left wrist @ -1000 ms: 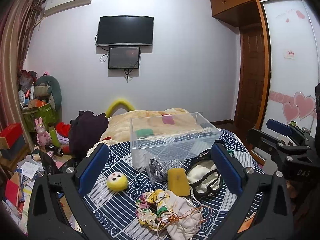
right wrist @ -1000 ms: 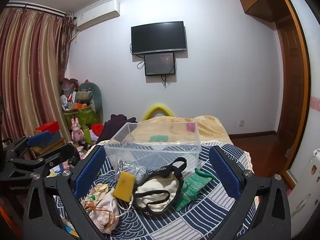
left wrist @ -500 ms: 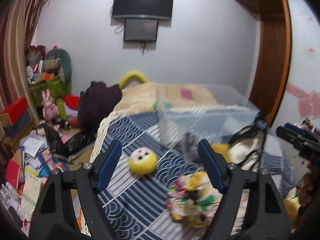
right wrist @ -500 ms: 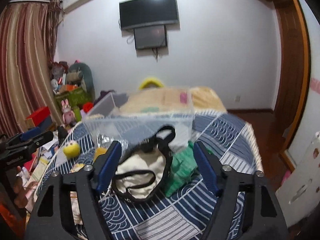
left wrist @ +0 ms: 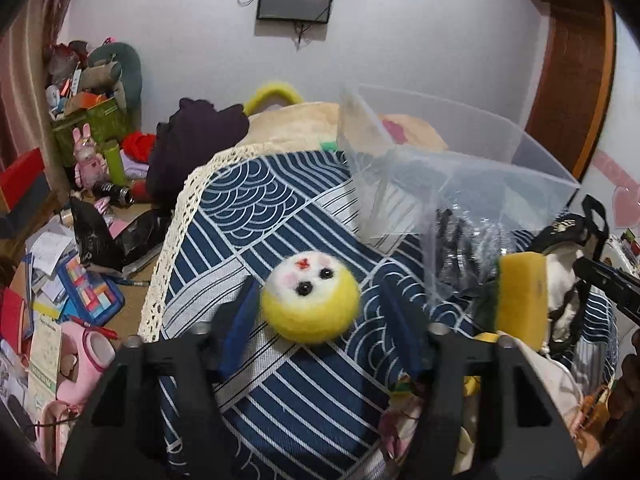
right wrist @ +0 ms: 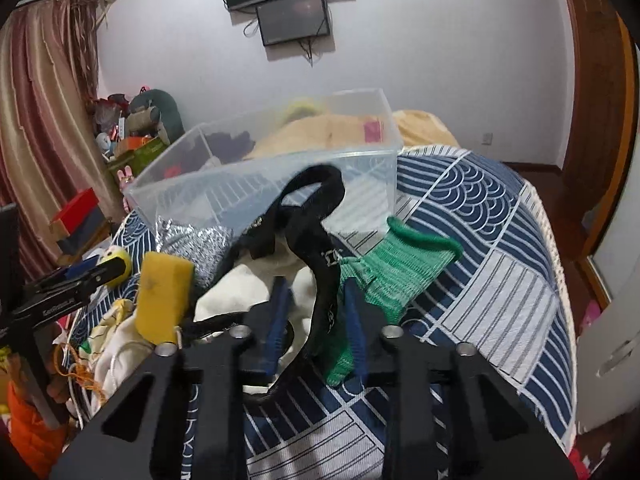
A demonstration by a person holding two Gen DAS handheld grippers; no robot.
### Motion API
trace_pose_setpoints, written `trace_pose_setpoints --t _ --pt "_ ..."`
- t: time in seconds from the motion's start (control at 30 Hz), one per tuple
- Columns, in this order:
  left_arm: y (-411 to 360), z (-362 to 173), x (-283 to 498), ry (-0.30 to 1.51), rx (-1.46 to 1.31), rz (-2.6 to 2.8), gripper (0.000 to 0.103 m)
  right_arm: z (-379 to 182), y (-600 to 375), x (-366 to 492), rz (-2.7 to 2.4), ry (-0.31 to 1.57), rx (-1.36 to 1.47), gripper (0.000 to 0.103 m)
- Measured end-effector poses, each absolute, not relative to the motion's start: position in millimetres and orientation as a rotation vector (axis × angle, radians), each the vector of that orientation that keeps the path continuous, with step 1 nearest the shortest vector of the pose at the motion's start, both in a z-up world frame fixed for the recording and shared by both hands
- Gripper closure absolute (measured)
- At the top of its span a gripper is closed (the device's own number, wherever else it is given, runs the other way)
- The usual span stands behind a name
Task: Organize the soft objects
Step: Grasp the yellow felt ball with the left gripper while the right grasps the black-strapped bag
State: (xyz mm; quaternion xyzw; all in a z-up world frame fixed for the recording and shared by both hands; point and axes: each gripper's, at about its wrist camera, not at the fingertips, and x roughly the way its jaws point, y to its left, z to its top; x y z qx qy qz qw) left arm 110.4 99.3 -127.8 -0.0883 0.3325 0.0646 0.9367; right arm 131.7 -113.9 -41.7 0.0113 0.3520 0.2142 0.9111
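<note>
So the left gripper (left wrist: 316, 314) has its two blue-padded fingers (left wrist: 239, 322) spread apart on either side of a round fuzzy yellow-and-white plush ball with a little face (left wrist: 310, 300). The ball sits right between the pads on the navy-and-white wave-patterned bedspread (left wrist: 248, 200); I can't tell if either pad actually touches it.

The right gripper (right wrist: 316, 316) has its fingers drawn close together around the black fabric strap (right wrist: 324, 280) of a cream cloth bag with black trim (right wrist: 248, 284). The strap runs through the narrow gap, but whether it's truly pinched I can't say. Just right of it lies one green knitted glove (right wrist: 392, 276).

Count-wise: one plush ball, one yellow foam sponge block (left wrist: 520, 296), one silvery metallic mesh scrubber (right wrist: 200, 240), one cream bag, one glove, and a crumpled floral drawstring pouch (right wrist: 116, 332) near the left edge of the right-wrist view. All of it is bunched on the near side of one clear rectangular plastic bin (right wrist: 260, 184), which stands further back on the bedspread. The sponge stands upright, leaning among the pile.
</note>
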Motion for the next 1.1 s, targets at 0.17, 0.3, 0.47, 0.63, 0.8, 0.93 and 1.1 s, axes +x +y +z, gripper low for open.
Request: trace_pose_setpoints --t 0.17,0.3,0.47,0.63,0.8,0.93,1.1 --pt "103.1 -131.4 109.5 0.668 -0.190 0.135 0.058 -38.5 -118.2 127.9 0.439 0.700 0.036 0.094" --pt "96.3 -120.9 99.8 0.625 -0.162 0.138 0.059 -25.9 -123.7 118.5 0.429 0.633 0.040 0.095" --pt "86.4 -97.5 89.3 0.567 -0.121 0.120 0.059 -3.1 -126.4 108.5 0.415 0.546 0.025 0.095" --pt "75.2 -63.7 87.5 0.487 -0.089 0.073 0.058 18.2 -127.0 113.3 0.402 0.484 0.026 0.095" --pt "67.7 -41.5 95.7 0.444 -0.087 0.024 0.058 34.2 -128.6 123.4 0.397 0.433 0.044 0.095" --pt "67.0 -33.9 110.4 0.441 -0.101 -0.004 0.058 46.4 -126.6 133.4 0.398 0.395 0.059 0.095" --pt "64.8 -31.4 136.2 0.465 -0.101 -0.028 0.058 60.0 -115.0 148.3 0.395 0.343 0.067 0.095"
